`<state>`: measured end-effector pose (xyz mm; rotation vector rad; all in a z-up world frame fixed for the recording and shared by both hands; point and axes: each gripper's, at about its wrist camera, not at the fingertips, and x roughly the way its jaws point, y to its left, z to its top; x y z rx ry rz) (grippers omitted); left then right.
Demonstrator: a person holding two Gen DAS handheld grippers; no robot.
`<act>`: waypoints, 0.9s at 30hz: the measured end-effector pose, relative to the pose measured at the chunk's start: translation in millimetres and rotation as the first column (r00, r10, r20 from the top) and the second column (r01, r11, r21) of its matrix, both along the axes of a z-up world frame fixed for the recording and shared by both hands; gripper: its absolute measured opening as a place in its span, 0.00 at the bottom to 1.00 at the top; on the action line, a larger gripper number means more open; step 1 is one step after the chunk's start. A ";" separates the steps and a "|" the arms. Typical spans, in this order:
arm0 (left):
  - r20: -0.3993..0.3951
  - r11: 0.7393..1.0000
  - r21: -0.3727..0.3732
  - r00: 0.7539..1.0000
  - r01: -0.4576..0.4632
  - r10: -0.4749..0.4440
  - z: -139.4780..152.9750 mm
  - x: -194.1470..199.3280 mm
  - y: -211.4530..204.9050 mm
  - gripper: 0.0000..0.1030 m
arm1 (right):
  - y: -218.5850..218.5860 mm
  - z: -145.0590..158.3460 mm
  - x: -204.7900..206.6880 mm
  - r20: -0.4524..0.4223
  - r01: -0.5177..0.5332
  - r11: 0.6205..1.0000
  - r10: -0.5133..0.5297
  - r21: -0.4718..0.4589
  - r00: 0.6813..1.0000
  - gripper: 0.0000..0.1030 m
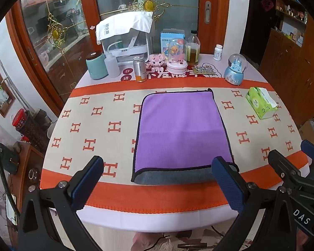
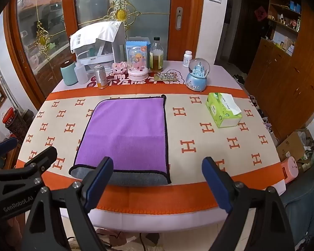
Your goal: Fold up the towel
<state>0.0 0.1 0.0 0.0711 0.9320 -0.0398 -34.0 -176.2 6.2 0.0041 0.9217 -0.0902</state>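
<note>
A purple towel [image 1: 181,129] with a dark hem lies folded flat on the patterned tablecloth, its grey underside showing along the near edge; it also shows in the right wrist view [image 2: 125,133]. My left gripper [image 1: 159,181] is open and empty, hovering at the table's near edge just in front of the towel. My right gripper [image 2: 157,182] is open and empty, in front of the towel's near right corner. The right gripper shows at the right edge of the left wrist view [image 1: 291,163], the left gripper at the left edge of the right wrist view [image 2: 23,156].
A green tissue pack [image 2: 223,109] lies right of the towel. Along the table's back stand a teal canister [image 2: 68,73], bottles, a metal can [image 2: 100,77], a pink music box [image 2: 137,62], a blue snow globe [image 2: 197,74] and a white appliance [image 2: 96,48]. Wooden cabinets stand at right.
</note>
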 end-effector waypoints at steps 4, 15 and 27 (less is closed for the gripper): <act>-0.001 1.000 -0.001 1.000 0.000 0.000 0.1 -0.1 0.6 0.99 | 0.2 -0.8 0.1 0.001 0.001 1.000 -0.001 0.002 1.000 0.85; -0.005 1.000 0.003 1.000 0.002 -0.002 -4.7 -6.0 0.1 0.99 | 4.2 -0.7 0.7 0.005 -0.002 1.000 0.002 0.005 1.000 0.85; -0.006 1.000 0.003 1.000 -0.003 0.003 -3.6 -0.2 4.4 0.99 | 6.4 1.0 2.1 0.012 -0.007 1.000 0.007 0.001 1.000 0.85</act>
